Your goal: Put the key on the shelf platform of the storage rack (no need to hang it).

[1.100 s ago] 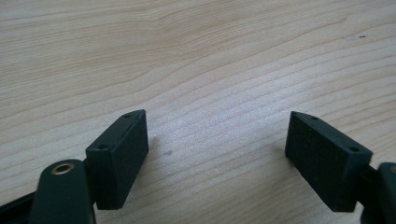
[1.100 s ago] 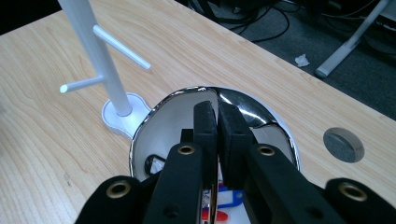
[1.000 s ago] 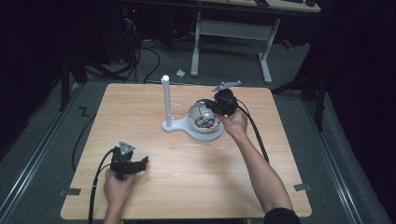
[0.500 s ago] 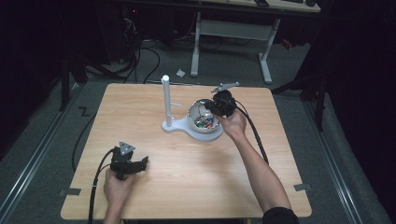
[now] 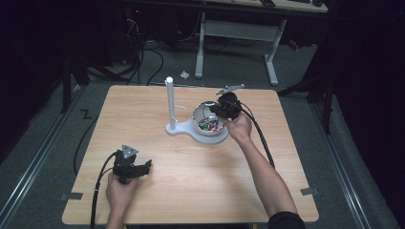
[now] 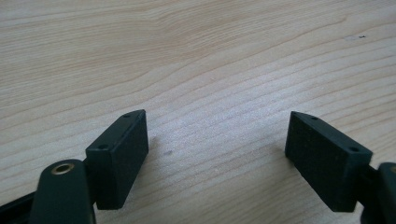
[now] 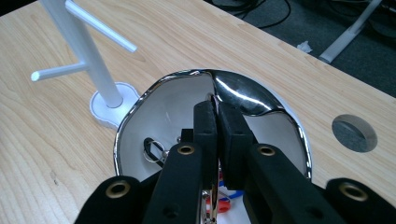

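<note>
A chrome bowl (image 5: 206,134) with a white inside sits on the white base of a peg stand (image 5: 169,102) at the table's middle back. Small colourful bits (image 5: 209,125) lie in it. In the right gripper view the bowl's chrome rim (image 7: 243,93) runs between the jaws, and a metal ring (image 7: 154,149) lies inside. My right gripper (image 5: 220,110) (image 7: 217,109) is shut on that rim from the right side. My left gripper (image 5: 143,167) rests low over the table at the front left. It is open (image 6: 217,135) with bare wood between its fingers.
The stand (image 7: 93,70) has short white pegs that point sideways, just left of the bowl. A round cable hole (image 7: 354,133) is cut in the tabletop (image 5: 191,191) behind the bowl. Cables trail from both grippers toward the front edge. Desk legs stand on the floor beyond the table.
</note>
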The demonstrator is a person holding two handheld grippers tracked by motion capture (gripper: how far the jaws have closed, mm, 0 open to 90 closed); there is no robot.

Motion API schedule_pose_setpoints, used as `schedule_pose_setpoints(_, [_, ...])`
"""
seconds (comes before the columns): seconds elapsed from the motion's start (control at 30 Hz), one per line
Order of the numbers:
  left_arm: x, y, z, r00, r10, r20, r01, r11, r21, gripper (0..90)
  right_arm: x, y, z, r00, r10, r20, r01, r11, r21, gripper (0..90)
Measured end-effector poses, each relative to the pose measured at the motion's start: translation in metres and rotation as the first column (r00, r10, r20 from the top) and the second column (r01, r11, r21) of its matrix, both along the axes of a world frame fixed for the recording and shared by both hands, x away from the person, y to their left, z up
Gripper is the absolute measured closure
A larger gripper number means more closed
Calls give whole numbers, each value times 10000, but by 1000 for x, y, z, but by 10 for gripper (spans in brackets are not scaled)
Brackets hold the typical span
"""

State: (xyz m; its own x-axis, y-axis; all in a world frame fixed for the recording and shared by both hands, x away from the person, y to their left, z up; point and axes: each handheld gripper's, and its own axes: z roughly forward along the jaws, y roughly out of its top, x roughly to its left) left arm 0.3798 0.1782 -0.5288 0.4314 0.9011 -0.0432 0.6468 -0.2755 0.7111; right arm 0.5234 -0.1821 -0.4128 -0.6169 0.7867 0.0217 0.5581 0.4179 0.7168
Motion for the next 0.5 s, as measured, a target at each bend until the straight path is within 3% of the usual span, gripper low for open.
schedule_pose_setpoints(0.17, [0, 0, 0, 10000, -10, -16, 10, 10000, -4, 218, -3, 7, 0, 9996, 260, 107, -259, 9996, -142, 871])
schedule_pose_setpoints(0.5, [0, 0, 0, 10000, -11, -15, 11, 10000, -7, 218, -6, 16, -4, 9981, 607, -90, -608, 9981, -86, 869])
